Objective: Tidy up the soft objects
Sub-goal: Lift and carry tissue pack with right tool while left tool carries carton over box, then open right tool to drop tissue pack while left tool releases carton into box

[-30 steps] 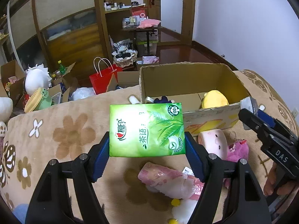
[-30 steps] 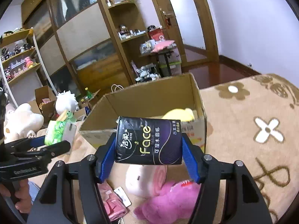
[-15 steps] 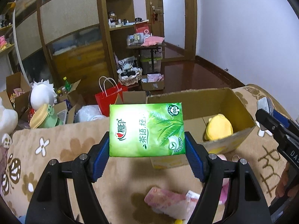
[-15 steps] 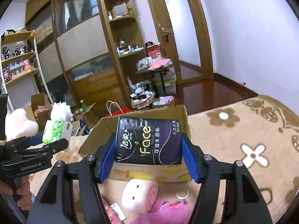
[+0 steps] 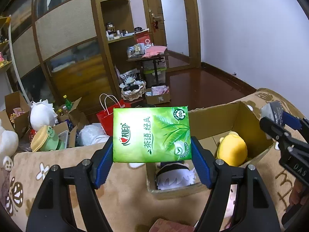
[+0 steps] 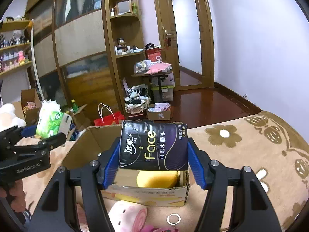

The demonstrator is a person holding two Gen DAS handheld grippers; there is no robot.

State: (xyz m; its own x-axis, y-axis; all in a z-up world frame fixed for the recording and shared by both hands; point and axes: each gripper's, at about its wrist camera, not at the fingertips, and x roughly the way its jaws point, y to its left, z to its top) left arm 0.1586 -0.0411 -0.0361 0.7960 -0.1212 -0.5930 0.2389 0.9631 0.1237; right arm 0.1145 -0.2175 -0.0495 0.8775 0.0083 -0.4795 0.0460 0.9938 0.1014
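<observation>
My left gripper is shut on a green tissue pack and holds it in the air, left of and above an open cardboard box. My right gripper is shut on a black "Face" tissue pack and holds it over the same box. A yellow plush and a white-and-black plush lie in the box. The right gripper shows at the right edge of the left wrist view. The left gripper with its green pack shows in the right wrist view.
The box stands on a beige flowered blanket. A pink-and-white roll plush and a metal ring lie in front of the box. A pink pack lies near me. Beyond the blanket's edge are a red bag, boxes and plush toys.
Both grippers have risen with their packs still held. The box now sits lower in both views and its inside is in sight. The right pack now hangs over the box.
</observation>
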